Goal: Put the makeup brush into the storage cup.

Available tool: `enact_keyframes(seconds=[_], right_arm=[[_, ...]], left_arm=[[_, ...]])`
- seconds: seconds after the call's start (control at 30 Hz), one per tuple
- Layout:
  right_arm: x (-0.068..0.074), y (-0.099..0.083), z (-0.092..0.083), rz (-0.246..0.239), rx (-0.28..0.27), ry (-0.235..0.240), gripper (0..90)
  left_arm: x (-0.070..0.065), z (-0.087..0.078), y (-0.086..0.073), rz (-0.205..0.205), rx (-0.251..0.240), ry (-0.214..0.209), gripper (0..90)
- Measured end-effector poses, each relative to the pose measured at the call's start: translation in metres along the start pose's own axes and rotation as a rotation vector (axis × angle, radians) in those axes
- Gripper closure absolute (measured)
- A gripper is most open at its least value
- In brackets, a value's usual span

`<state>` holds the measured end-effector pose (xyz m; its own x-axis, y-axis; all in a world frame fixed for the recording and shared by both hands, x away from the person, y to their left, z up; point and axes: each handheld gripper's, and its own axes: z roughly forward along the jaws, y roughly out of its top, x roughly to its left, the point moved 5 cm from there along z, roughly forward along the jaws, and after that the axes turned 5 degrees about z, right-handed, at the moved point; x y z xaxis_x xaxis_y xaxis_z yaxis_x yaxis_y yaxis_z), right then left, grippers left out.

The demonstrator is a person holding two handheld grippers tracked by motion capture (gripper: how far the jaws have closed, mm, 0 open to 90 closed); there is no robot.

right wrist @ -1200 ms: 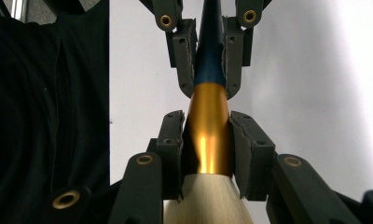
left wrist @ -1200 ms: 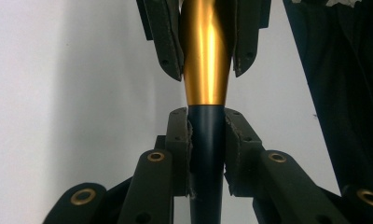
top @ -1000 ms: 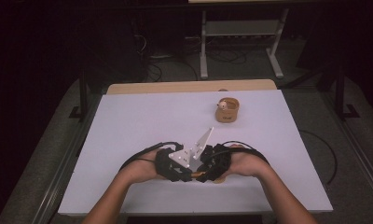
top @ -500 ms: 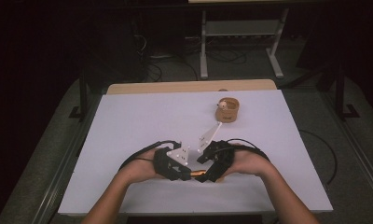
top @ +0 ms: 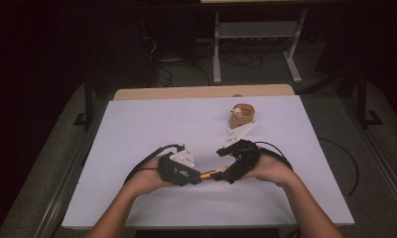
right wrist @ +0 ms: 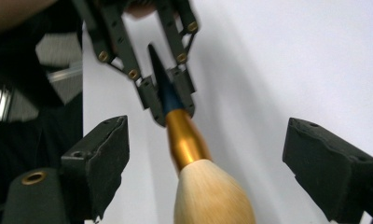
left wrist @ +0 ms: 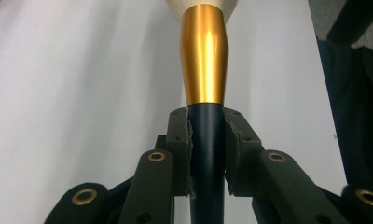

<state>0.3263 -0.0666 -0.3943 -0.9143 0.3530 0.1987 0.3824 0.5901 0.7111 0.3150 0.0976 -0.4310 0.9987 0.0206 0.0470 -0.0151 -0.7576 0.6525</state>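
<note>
Brush: makeup brush with dark handle, gold ferrule and pale bristle head, low centre of the high view, lifted between the two hands.
Left gripper: clamped on the dark handle just below the ferrule.
Right gripper: jaws wide and just been opening; the bristle head lies between them, pads clear of it.
Axis: brush runs straight from the left gripper's jaws toward the right gripper, bristles nearest the right.
Judgement: handover looks done; left hand now carries it.
Container: small brown holder, upper right of the white table; contents unclear.
</note>
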Motion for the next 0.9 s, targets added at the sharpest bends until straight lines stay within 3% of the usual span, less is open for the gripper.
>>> enact_keyframes(seconds=[0.17, 0.47, 0.7, 0.9], right_arm=[[-0.006, 0.002, -0.010, 0.072, -0.075, -0.028, 12.6], [-0.015, 0.001, -0.021, 0.101, -0.182, -0.066, 11.9], [-0.021, -0.003, -0.030, 0.114, -0.243, -0.150, 8.4], [-0.018, -0.009, -0.038, 0.132, -0.287, -0.207, 5.6]], left_arm=[[0.004, -0.003, -0.003, -0.042, -0.030, 0.032, 74.2], [0.007, -0.007, -0.003, -0.119, -0.095, 0.067, 74.3], [0.012, -0.012, -0.004, -0.181, -0.127, 0.109, 74.3], [0.016, -0.017, -0.005, -0.222, -0.167, 0.156, 74.3]])
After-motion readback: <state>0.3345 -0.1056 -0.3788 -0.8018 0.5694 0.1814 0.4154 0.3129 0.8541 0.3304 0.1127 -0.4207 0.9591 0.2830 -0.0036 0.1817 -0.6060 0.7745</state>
